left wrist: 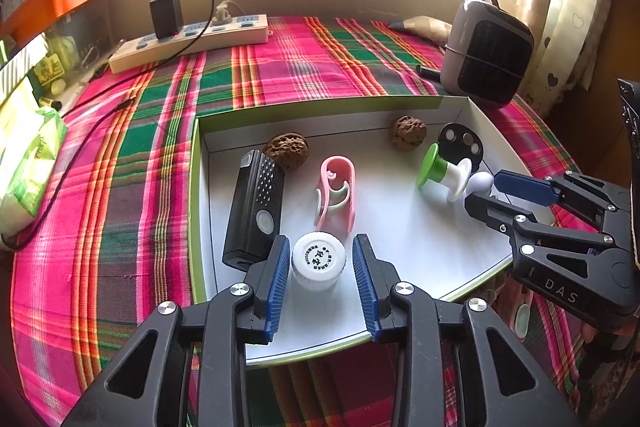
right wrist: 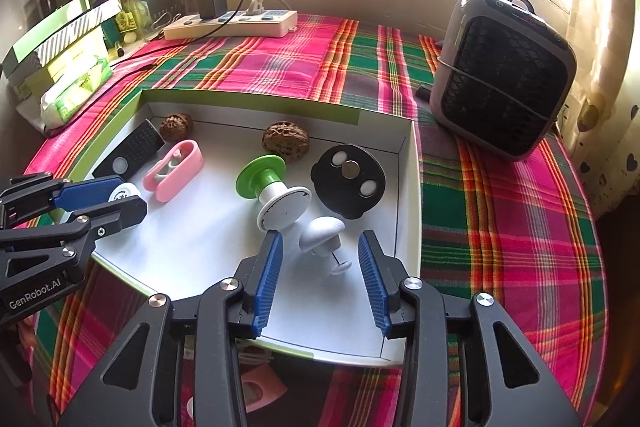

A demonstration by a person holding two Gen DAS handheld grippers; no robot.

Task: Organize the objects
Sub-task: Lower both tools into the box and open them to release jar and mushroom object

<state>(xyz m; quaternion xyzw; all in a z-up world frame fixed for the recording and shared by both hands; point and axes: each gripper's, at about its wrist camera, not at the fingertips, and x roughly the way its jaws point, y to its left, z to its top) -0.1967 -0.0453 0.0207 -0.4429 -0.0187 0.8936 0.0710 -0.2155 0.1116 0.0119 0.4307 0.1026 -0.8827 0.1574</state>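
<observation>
Left gripper (left wrist: 321, 281) stands open around the white bottle (left wrist: 318, 261) at the tray's (left wrist: 408, 323) near edge: light, rigid, slick, so take its ribbed sides. Right gripper (right wrist: 320, 281) open around the small white knob (right wrist: 322, 235): tiny, rolls; pinch its cap.

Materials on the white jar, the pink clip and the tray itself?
White jar: looks like matte plastic, ribbed lid edge and printed top. Pink clip: probably soft-sheen moulded plastic or silicone, rounded uniform colour. Tray: seems to be coated cardboard, thin folded walls with a visible corner seam, white inside, green outside.
</observation>
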